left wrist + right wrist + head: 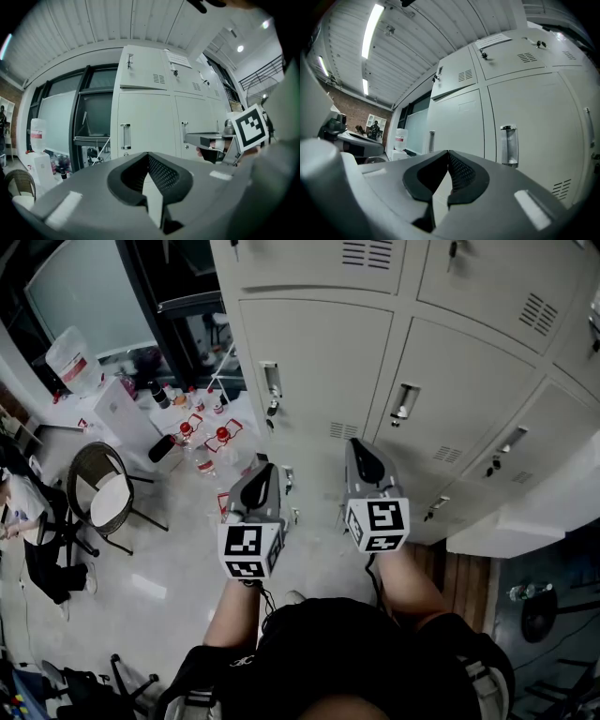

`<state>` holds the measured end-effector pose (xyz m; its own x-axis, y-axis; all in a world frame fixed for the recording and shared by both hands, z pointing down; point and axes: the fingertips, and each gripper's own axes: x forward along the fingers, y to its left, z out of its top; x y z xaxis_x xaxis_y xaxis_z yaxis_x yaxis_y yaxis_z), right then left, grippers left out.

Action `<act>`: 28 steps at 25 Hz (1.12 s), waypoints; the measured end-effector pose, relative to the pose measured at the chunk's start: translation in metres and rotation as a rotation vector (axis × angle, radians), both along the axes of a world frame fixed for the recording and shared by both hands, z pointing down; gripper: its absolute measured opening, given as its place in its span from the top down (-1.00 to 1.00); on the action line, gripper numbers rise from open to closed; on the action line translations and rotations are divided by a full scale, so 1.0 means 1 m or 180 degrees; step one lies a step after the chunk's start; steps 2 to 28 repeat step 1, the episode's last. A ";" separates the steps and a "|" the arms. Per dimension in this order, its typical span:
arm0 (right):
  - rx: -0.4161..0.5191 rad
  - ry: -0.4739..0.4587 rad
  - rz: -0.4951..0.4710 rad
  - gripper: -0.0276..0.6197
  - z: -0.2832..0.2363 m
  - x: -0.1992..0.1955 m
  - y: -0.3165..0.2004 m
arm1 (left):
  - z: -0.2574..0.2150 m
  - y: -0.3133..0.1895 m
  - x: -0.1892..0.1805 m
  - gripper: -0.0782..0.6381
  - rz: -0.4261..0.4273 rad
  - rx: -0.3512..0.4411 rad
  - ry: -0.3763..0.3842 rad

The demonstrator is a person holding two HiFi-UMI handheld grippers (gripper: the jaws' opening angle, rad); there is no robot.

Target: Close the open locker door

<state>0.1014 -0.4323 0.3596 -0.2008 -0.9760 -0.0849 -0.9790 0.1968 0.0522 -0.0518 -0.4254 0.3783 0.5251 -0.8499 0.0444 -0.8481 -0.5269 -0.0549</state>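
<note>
A bank of pale grey lockers (319, 352) fills the upper head view. Every door I can see lies flush with its neighbours, including the one with the metal handle (272, 381) and the one next to it (405, 401). My left gripper (267, 474) and right gripper (361, 451) are held side by side a short way in front of the lower doors, touching nothing. Both are shut and empty. The left gripper (147, 154) points at a handled door (125, 136) and sees the right gripper's marker cube (251, 129). In its own view, the right gripper (447, 153) faces a door with a handle (508, 145).
Left of the lockers are a dark window frame (178, 306), a low table with several bottles (202, 432), a big water jug (73, 360) and a round-backed chair (103, 498). A white ledge (525, 531) juts out at the right above wooden flooring.
</note>
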 end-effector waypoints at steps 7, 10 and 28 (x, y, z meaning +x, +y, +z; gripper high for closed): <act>-0.0030 0.0017 -0.0030 0.88 0.002 -0.003 -0.001 | 0.001 0.000 -0.001 0.78 0.0000 -0.0004 -0.0002; -0.0030 0.0017 -0.0030 0.88 0.002 -0.003 -0.001 | 0.001 0.000 -0.001 0.78 0.0000 -0.0004 -0.0002; -0.0030 0.0017 -0.0030 0.88 0.002 -0.003 -0.001 | 0.001 0.000 -0.001 0.78 0.0000 -0.0004 -0.0002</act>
